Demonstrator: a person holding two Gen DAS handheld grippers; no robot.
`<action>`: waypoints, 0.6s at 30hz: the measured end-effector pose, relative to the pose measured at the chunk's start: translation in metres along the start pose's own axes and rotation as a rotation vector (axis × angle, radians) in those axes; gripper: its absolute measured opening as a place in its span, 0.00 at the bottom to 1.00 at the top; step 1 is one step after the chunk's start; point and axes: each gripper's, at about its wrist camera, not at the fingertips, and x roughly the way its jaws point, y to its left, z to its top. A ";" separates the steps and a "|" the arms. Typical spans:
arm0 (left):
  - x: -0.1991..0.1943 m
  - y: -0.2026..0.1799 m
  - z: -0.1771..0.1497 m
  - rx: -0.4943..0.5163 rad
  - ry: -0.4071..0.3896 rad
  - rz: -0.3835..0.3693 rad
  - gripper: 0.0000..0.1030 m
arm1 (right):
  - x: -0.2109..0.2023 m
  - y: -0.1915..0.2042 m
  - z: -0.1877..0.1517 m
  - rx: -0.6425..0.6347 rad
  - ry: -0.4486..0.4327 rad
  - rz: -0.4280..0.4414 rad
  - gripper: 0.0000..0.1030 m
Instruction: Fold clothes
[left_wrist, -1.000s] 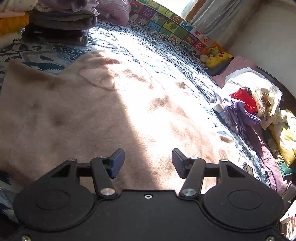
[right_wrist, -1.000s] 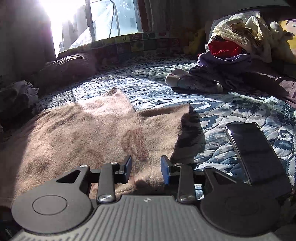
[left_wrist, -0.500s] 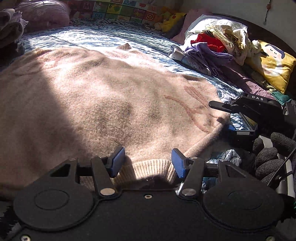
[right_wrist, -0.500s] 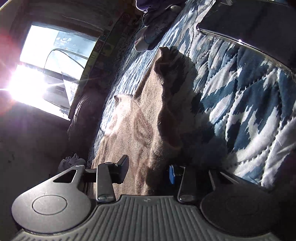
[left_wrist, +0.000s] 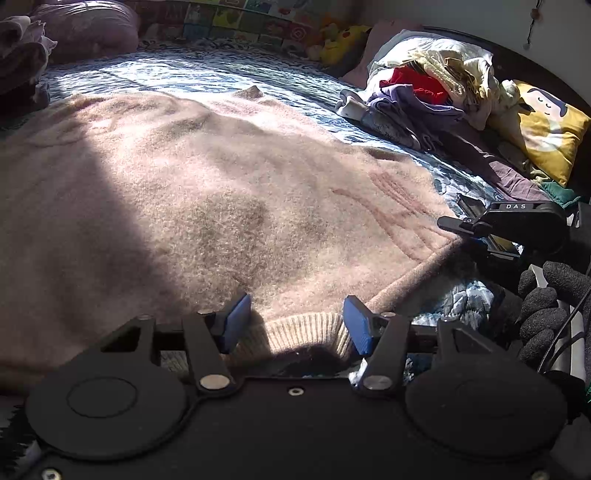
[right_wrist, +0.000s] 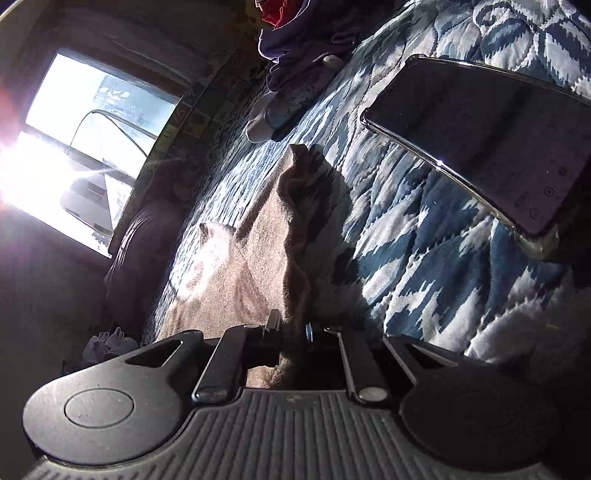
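Softly napped and limp, the pink sweater (left_wrist: 229, 192) lies spread on the quilted bed (left_wrist: 207, 74); its ribbed hem should give the firmest hold. The left tool (left_wrist: 297, 319) gapes around that hem. The right tool (right_wrist: 291, 330) is pinched onto the sweater's edge, and only its view shows the phone (right_wrist: 476, 144).

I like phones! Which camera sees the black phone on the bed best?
The right wrist view: the phone lies close and almost whole on the blue quilt. In the left wrist view only a dark sliver shows behind the right gripper.
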 end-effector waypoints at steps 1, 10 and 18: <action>0.000 0.000 0.000 -0.002 0.001 0.002 0.55 | -0.006 0.002 0.002 -0.019 -0.043 -0.039 0.13; -0.002 -0.006 0.001 -0.008 0.029 0.033 0.55 | 0.022 0.037 0.031 -0.228 -0.003 0.087 0.14; -0.002 -0.003 -0.002 -0.011 0.022 0.011 0.58 | 0.123 0.064 0.062 -0.123 0.248 0.174 0.16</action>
